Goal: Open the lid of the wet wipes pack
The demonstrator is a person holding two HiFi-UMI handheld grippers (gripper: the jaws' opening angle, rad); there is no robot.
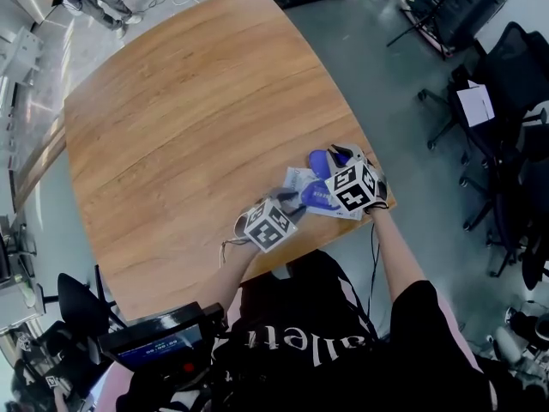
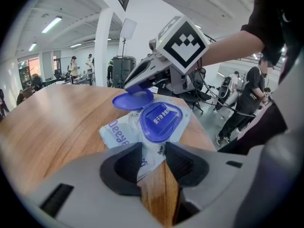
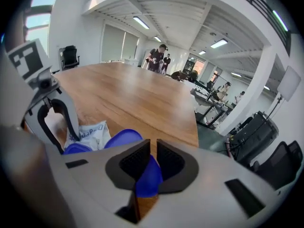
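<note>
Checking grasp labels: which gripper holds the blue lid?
The right gripper, shut on the blue lid; the left gripper grips a corner of the wet wipes pack.

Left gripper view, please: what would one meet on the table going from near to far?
left gripper → wet wipes pack, its corner in those jaws → blue lid, raised → right gripper gripping it

**Open-plan office set up as a studio lab**

A large wooden worktop (image 1: 189, 118) stands on a grey floor (image 1: 386, 93). Right of it are black office chairs (image 1: 515, 75). Around it are standing people (image 3: 157, 58), a studio light on a stand (image 2: 127, 30), a white column (image 2: 102, 46) and ceiling strip lights (image 3: 142, 22).
</note>
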